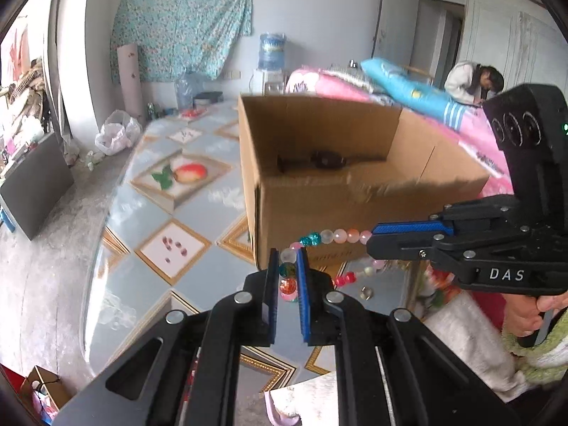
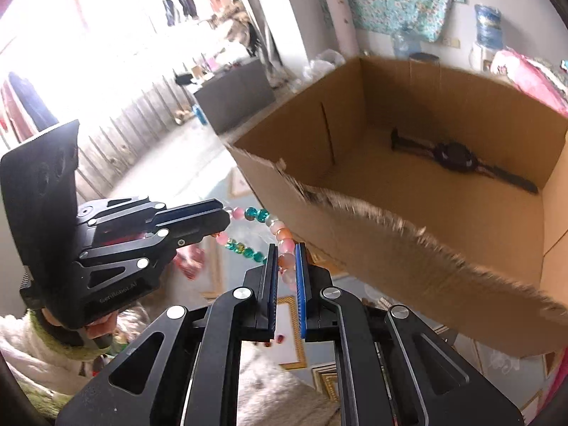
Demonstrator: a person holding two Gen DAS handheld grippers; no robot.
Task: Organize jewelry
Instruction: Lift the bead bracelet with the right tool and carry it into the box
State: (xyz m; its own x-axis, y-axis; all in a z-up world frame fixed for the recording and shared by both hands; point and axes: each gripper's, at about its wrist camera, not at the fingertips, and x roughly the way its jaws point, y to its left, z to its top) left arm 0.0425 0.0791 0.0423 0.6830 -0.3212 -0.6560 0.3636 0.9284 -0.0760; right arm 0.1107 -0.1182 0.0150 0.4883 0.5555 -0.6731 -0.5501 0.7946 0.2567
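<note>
A bead necklace (image 1: 328, 236) of pink, white, teal and orange beads hangs stretched between both grippers, lifted just in front of an open cardboard box (image 1: 355, 191). My left gripper (image 1: 287, 266) is shut on one end of the necklace. My right gripper (image 1: 371, 239) comes in from the right and is shut on the other end. In the right wrist view the right gripper (image 2: 285, 259) pinches pink beads of the necklace (image 2: 255, 214), and the left gripper (image 2: 227, 220) holds it at the left. A black wristwatch (image 2: 458, 158) lies inside the box (image 2: 443, 248).
The box stands on a table covered with a fruit-patterned cloth (image 1: 170, 213). A small ring (image 1: 366, 293) and more beads (image 1: 346, 278) lie on the table near the box. A bed with pink bedding (image 1: 355, 85) lies behind, where a person (image 1: 474, 81) leans.
</note>
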